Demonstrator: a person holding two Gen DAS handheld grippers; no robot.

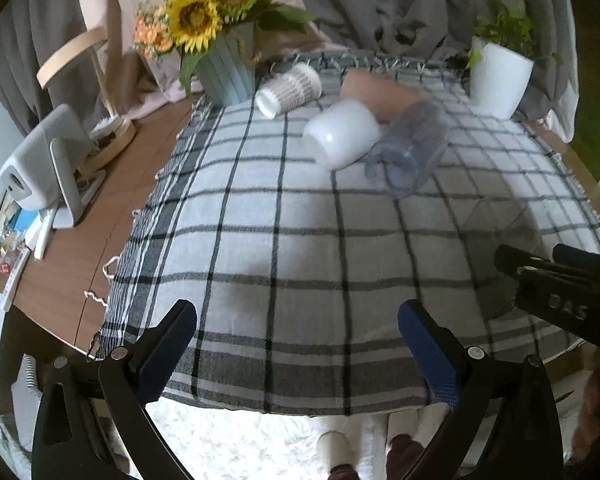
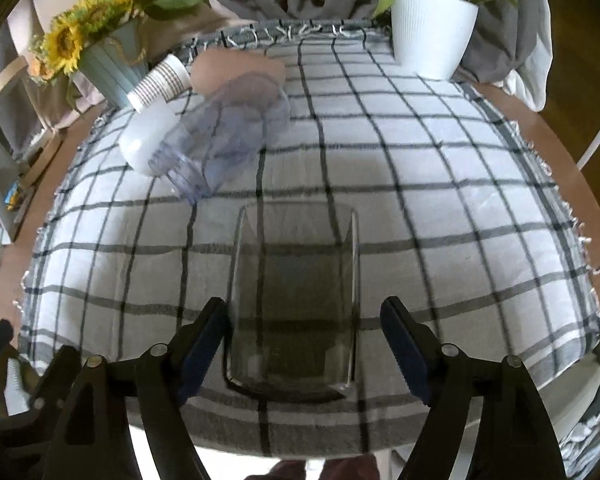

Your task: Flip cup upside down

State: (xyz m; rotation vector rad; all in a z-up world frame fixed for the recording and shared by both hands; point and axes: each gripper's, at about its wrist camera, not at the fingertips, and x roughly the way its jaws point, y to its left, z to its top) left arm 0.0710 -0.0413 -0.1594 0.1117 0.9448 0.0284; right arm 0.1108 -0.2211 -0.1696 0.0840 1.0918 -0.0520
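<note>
A clear smoky glass cup [image 2: 294, 300] stands on the checked cloth between the fingers of my right gripper [image 2: 304, 332]. The jaws are open; the left pad is at the glass wall and the right pad stands apart from it. Which end of the glass is up I cannot tell. In the left wrist view the glass shows faintly as a grey shape [image 1: 508, 232] near the right gripper's black fingers [image 1: 540, 276]. My left gripper [image 1: 298, 336] is open and empty over the cloth's near edge.
Lying on their sides at the back: a clear bluish cup [image 2: 220, 148], a white cup [image 2: 144, 140], a patterned paper cup [image 2: 160, 82] and a tan cup [image 2: 236, 68]. A sunflower vase [image 2: 112, 64] stands back left, a white plant pot [image 2: 432, 32] back right.
</note>
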